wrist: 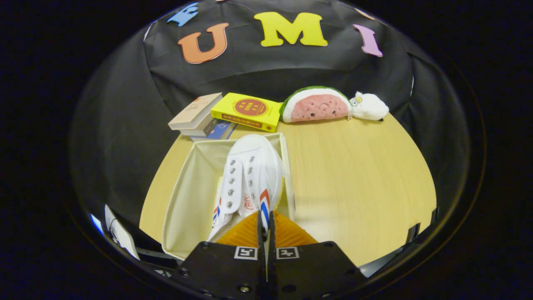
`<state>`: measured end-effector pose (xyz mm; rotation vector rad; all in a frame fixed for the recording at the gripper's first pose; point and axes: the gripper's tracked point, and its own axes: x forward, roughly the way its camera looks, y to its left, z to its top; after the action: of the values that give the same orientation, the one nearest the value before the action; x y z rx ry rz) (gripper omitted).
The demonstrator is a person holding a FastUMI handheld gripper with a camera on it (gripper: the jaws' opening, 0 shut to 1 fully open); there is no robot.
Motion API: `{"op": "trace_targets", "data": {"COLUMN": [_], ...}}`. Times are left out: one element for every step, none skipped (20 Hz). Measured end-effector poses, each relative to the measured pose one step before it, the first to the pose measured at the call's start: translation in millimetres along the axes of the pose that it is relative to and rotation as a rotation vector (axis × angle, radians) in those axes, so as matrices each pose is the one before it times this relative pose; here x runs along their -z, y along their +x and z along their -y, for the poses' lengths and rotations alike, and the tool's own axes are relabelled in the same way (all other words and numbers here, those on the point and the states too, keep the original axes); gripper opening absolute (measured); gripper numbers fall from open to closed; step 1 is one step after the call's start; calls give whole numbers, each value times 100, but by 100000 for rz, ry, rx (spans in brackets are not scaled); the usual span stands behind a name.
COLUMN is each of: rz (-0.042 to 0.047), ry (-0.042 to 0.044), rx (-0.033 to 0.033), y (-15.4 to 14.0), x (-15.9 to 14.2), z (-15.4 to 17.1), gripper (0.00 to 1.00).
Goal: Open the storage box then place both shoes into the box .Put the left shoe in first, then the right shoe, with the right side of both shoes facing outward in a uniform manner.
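while the gripper point(265, 223) sits at the bottom middle of the frame, its jaws are pressed nearly together on the heel edge of a white shoe point(249, 177), pinching the thin rim of the shoe's back between them. the shoe has metal eyelets, white laces area and red and blue stripes on the side near the jaws, and its toe points away toward the upper middle of the frame. it lies inside an open cream fabric box point(187, 196), along the box's right wall, with its toe close to the far wall. a second shoe in the box cannot be made out for sure; a strip of red and blue stripes shows just left of the held shoe's heel, but whether that belongs to another shoe is unclear.

the box stands on a light wooden bench point(354, 183), left of centre in the frame. beyond the box, in the upper middle, lies a small pile of books: a beige book point(195, 110) on the left, a yellow book point(247, 111) with a red round mark on its cover, and a blue book point(218, 131) partly under them. right of the books sits a plush toy shaped like a watermelon slice point(317, 106), and touching its right end is a small white plush toy point(369, 106). the right half of the bench is bare wood.
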<state>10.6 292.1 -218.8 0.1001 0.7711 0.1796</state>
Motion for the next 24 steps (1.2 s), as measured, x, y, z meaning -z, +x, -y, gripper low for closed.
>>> {"op": "trace_targets", "data": {"rz": [-955, -638, 874, 1976, 1951, 2098, 3042, 3723, 4484, 4773, 4788, 4452, 3394, 2999, 3084, 3553, 3456, 3701, 3368, 3911, 2401, 1777, 768, 866], "ry": [370, 1611, 1087, -775, -1027, -873, -573, -778, -953, -750, -680, -928, -1393, -1357, -1736, -1435, -1032, -477, 195, 740, 882, 708, 322, 277], "rx": [-758, -2602, -1587, -168, -906, -1466, -796, 577, 750, 962, 805, 1080, 1165, 162, 1495, 1823, 2438, 2329, 1728, 1310, 1887, 2005, 2159, 1598], "y": [496, -141, -97, -258, -468, -533, -590, -712, -893, -962, -974, -917, -953, -1059, -1249, -931, -913, -706, -817, -652, -532, -485, -416, -469], "x": [250, 209, -246, -538, -524, -495, -816, -906, -992, -1201, -1252, -1338, -1004, -1078, -1354, -1155, -1056, -641, -734, -840, -409, -309, 64, -103], "z": [-141, -452, -408, 44, -252, -294, -95, 357, 304, 441, 520, 557, 767, 426, 862, 884, 981, 825, 733, 741, 871, 865, 843, 765], "gripper": [2, 14, 21, 26, 32, 48, 64, 80, 86, 87, 88, 89, 90, 90, 91, 91, 91, 92, 92, 92, 92, 93, 93, 93]}}
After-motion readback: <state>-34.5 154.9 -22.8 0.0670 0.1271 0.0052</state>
